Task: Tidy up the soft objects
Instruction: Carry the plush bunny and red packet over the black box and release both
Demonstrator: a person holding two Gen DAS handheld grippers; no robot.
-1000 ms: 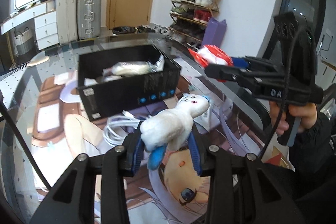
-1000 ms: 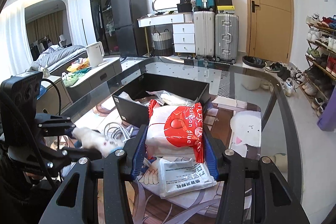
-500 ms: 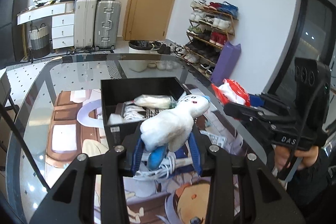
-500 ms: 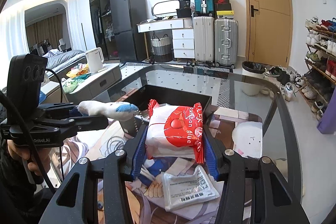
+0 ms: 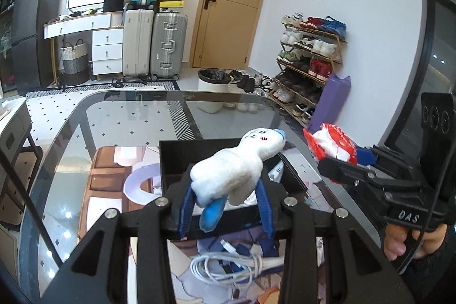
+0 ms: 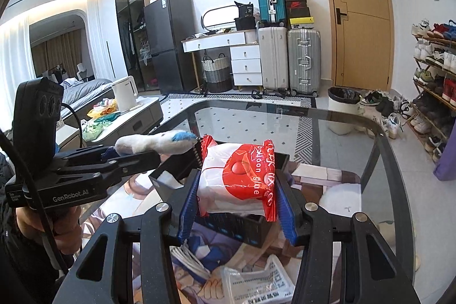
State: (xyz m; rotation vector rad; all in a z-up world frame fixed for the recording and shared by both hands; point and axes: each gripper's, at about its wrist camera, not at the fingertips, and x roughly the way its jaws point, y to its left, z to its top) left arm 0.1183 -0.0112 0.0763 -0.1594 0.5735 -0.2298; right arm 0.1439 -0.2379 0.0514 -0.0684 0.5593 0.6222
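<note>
My left gripper point(image 5: 225, 207) is shut on a white plush toy with blue tips point(image 5: 233, 170) and holds it in the air over the near wall of a black box point(image 5: 171, 158). The toy also shows in the right wrist view point(image 6: 154, 143). My right gripper point(image 6: 236, 207) is shut on a red and white "balloon glue" packet point(image 6: 239, 178), held above the same black box point(image 6: 256, 230). The packet also shows at the right of the left wrist view point(image 5: 330, 144). The box's inside is mostly hidden behind what I hold.
The box stands on a glass table point(image 5: 122, 116) over an anime print mat. A coiled white cable point(image 5: 228, 267) and a white sachet point(image 6: 259, 284) lie near me. Suitcases point(image 5: 168, 44), a shoe rack point(image 5: 310, 59) and a bin point(image 5: 212, 93) stand beyond the table.
Both grippers have risen and moved forward toward the black box, each still holding its object. The plush and the packet now hang over the box instead of over the mat.
</note>
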